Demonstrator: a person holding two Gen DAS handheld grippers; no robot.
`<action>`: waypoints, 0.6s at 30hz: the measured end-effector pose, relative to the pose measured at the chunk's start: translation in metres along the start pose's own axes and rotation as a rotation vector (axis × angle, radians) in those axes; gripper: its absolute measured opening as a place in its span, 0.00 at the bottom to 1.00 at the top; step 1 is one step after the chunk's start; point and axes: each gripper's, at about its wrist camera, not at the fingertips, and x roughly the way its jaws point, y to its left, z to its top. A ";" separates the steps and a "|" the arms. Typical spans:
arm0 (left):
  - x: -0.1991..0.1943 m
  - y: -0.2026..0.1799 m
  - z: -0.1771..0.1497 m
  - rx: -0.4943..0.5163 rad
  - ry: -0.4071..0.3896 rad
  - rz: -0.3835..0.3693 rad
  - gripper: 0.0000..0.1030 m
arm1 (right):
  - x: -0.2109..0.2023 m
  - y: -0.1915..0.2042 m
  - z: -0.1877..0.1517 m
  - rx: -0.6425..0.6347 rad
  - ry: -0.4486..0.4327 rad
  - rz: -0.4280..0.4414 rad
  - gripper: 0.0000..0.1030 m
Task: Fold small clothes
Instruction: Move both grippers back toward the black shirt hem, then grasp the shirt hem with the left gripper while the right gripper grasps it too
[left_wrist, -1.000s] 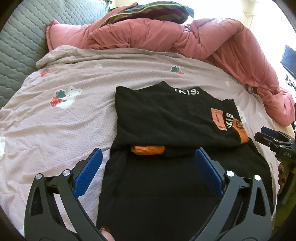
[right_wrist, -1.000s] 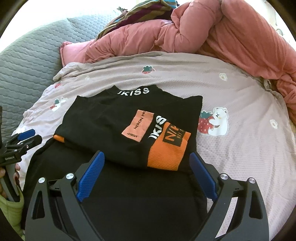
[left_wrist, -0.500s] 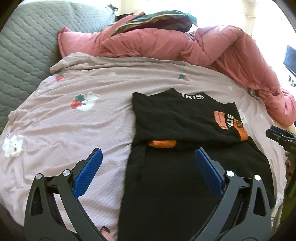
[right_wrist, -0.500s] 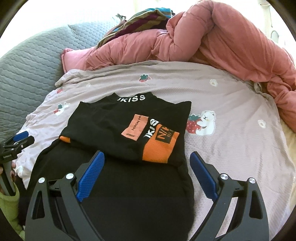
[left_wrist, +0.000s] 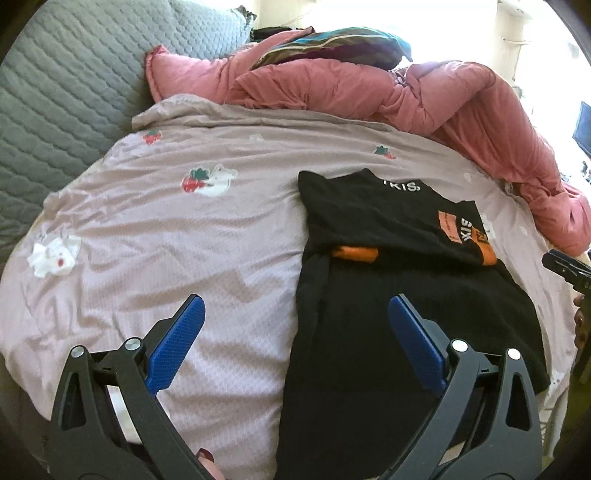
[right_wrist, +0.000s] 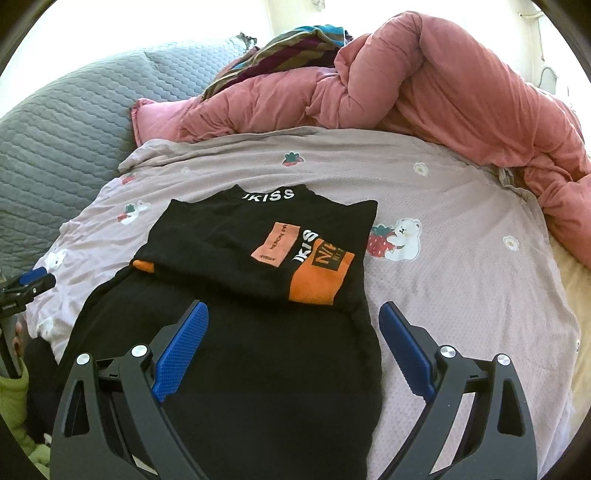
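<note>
A black shirt (right_wrist: 236, 332) is laid flat on the pink bedsheet (right_wrist: 461, 295) of a bed, its upper part with both sleeves folded in over the body. White lettering is seen at the collar, and orange cuffs (right_wrist: 317, 284) lie across the fold; one orange cuff (left_wrist: 354, 254) shows at the left edge in the left wrist view. The lower half of the shirt is spread toward the near edge of the bed.

The left gripper (left_wrist: 295, 343) is held above the near edge of the bed, over the shirt's left edge and the bare sheet beside it. Its jaws are spread wide and nothing is held between them. The right gripper (right_wrist: 293, 343) is held above the lower half of the shirt, jaws likewise spread wide and empty; its right finger is seen over the sheet just beside the shirt.

A crumpled pink quilt (right_wrist: 424, 96) is piled at the far side of the bed, with a striped cloth (left_wrist: 332, 44) on top. A grey quilted cover (left_wrist: 74, 85) lies to the left.
</note>
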 end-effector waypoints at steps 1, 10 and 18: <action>-0.001 0.002 -0.004 -0.006 0.005 -0.005 0.90 | -0.001 0.001 -0.001 -0.002 0.000 0.000 0.90; -0.006 0.010 -0.026 -0.026 0.042 -0.035 0.62 | -0.006 0.002 -0.014 -0.004 0.017 0.007 0.90; -0.008 0.011 -0.047 -0.023 0.085 -0.073 0.28 | -0.008 0.002 -0.025 -0.005 0.032 0.015 0.90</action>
